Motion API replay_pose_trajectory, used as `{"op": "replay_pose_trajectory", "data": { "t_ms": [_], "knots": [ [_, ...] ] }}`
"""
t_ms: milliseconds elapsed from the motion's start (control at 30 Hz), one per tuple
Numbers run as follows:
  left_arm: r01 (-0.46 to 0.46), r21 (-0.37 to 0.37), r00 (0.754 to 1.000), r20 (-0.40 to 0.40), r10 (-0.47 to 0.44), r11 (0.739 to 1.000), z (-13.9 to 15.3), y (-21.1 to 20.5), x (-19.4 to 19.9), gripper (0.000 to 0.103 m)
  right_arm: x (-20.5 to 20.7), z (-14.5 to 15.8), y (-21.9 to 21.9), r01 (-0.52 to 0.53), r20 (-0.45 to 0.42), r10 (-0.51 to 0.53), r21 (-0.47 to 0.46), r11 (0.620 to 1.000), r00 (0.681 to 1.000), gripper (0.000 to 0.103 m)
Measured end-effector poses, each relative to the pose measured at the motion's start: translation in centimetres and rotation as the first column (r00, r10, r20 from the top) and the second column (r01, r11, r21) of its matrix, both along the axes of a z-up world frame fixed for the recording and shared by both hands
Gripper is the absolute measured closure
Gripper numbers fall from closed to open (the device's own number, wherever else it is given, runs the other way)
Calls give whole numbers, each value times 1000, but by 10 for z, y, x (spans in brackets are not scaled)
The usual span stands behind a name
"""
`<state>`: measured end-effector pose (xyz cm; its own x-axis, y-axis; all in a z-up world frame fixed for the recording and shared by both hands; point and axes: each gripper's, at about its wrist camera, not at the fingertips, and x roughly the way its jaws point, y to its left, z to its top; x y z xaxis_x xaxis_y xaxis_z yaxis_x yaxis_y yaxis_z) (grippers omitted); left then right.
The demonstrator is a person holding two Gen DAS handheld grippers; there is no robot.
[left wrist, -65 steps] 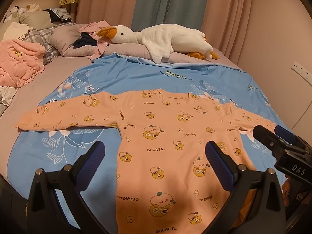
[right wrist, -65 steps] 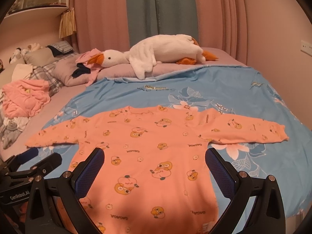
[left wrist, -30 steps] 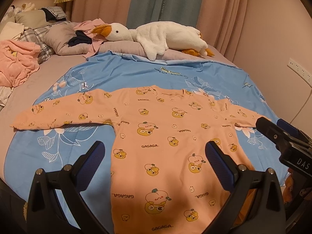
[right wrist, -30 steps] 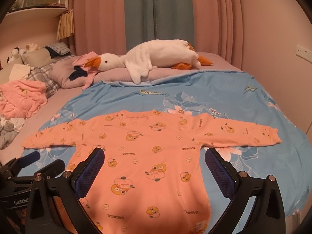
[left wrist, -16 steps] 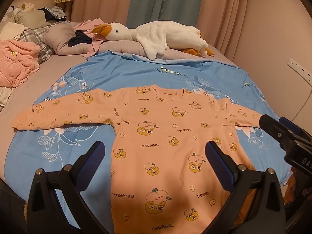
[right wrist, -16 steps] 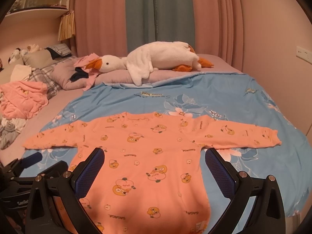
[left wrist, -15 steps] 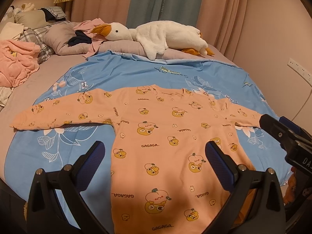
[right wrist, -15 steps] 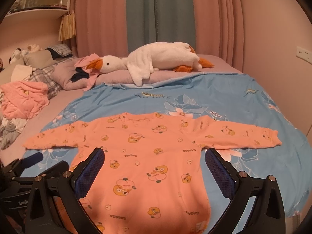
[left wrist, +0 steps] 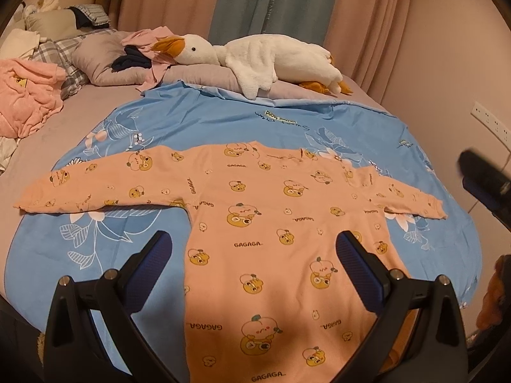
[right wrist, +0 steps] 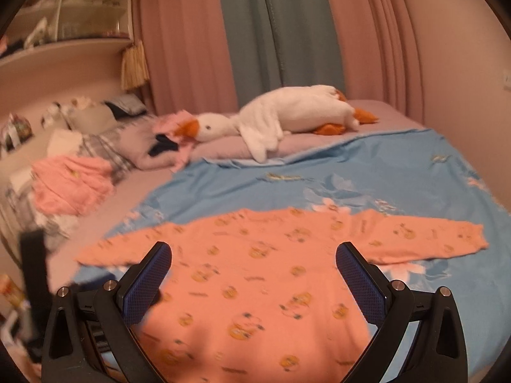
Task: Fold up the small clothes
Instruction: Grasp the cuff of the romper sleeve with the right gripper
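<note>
Room: bed [left wrist: 95, 102] with mauve sheet, pink and teal curtains [left wrist: 274, 3] at the far side.
Surface: blue floral duvet [left wrist: 223, 121] spread over the near half of the bed.
Left wrist view, garment: peach printed one-piece [left wrist: 271, 223] lies flat on the duvet, both sleeves stretched out left and right, neckline at the far end, print and "GAGAGA" lettering sharp.
Left wrist view, claw: left gripper [left wrist: 255, 255] released, blue pads spread wide above the garment's body, touching nothing.
Left wrist view, extras: wall socket [left wrist: 488, 121] at right; right gripper [left wrist: 482, 185] blurred at the right edge, its state not readable here.
Right wrist view, garment: same one-piece [right wrist: 271, 287], motion-blurred.
Right wrist view, claw: right gripper [right wrist: 255, 271] released, empty, over the garment.
Right wrist view, extras: shelf [right wrist: 64, 48] at far left, seen only here.
Far end: plush goose [left wrist: 262, 57] across the pillows [left wrist: 102, 63]; crumpled pink clothes [left wrist: 25, 95] at left.
</note>
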<state>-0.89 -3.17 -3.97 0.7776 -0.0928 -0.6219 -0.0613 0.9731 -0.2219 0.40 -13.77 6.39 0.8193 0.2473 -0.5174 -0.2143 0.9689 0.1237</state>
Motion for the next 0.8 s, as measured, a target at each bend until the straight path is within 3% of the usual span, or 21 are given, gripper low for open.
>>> {"op": "replay_pose_trajectory", "data": {
  "t_ms": [200,367,500,633,800],
  "knots": [
    [-2,-50,1000,-18,1,999,4,8,23,1,37,14,-29,-28,-39,35,169,985,999,1],
    [1,-49,999,-39,-3,999,6,5,49,2,75,16,-73,77,-74,-63,207,975,995,1],
    [1,-44,999,-53,-3,999,3,-1,71,6,102,0,-128,200,-133,-170,262,944,976,1],
    [29,-75,993,-112,-37,997,-10,-16,94,22,116,-23,-183,383,-192,-343,233,894,919,6],
    [111,-121,977,-171,-130,986,-33,-50,112,43,119,-54,-252,555,-284,-490,230,799,824,27]
  ]
}}
